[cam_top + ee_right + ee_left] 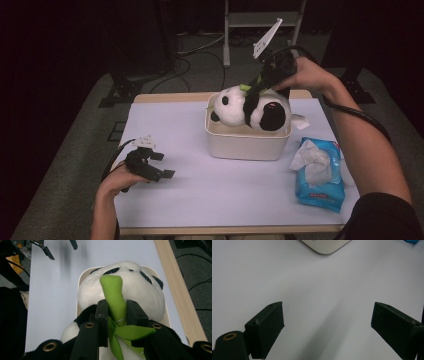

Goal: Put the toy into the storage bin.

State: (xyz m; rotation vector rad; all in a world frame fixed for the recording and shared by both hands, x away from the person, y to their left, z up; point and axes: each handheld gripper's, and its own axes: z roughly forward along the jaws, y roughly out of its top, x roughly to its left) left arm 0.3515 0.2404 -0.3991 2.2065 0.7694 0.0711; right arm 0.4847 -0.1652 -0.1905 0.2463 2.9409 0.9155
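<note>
The right gripper [117, 312] has its jaws pinched on the green bamboo stalk [113, 296] sewn to the plush panda [250, 107] — the stalk runs up between the two black pads and both press on it, with the green leaves splayed out below the grip. The panda lies on its side in the top of the cream tub [245, 142], which stands at the far middle of the white table mat [200, 190]; its head points left and its body sits higher than the rim. The hand holding that gripper comes in from the far right, above the tub.

The left gripper [161, 165] rests low at the near left of the mat, well apart from the tub — its jaws stand wide open with nothing but bare mat between them.

A blue pack of wet wipes [320, 175], one sheet pulled up from its top, lies on the mat to the right of the tub, a little nearer.
</note>
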